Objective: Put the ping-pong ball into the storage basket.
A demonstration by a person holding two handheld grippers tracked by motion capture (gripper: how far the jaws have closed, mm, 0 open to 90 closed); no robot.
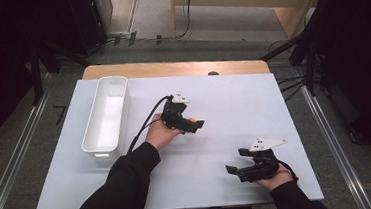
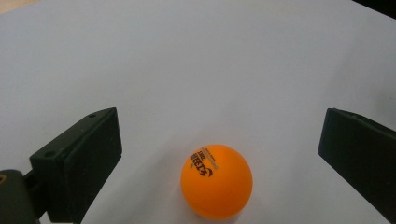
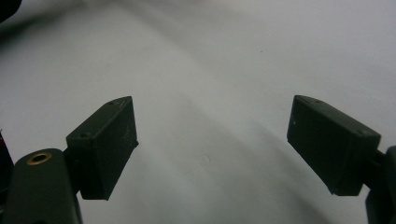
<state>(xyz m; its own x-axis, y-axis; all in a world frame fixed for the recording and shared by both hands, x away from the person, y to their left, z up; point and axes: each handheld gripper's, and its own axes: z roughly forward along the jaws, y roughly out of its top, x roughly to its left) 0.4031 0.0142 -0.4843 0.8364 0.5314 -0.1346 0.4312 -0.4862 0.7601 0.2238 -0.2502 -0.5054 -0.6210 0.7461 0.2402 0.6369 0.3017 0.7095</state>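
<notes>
I have the left gripper [image 2: 219, 154] low over the white surface [image 2: 196, 60], its fingers [image 2: 79, 163] spread wide apart. The orange ball [image 2: 216, 181] sits on the surface between them, nearer the base of the fingers than their tips and touching neither; it lies slightly closer to the left finger. From the high view the ball [image 1: 193, 119] shows at the fingers' far end. My right gripper [image 3: 212, 149] also has its fingers apart, holding nothing, well apart from the ball.
</notes>
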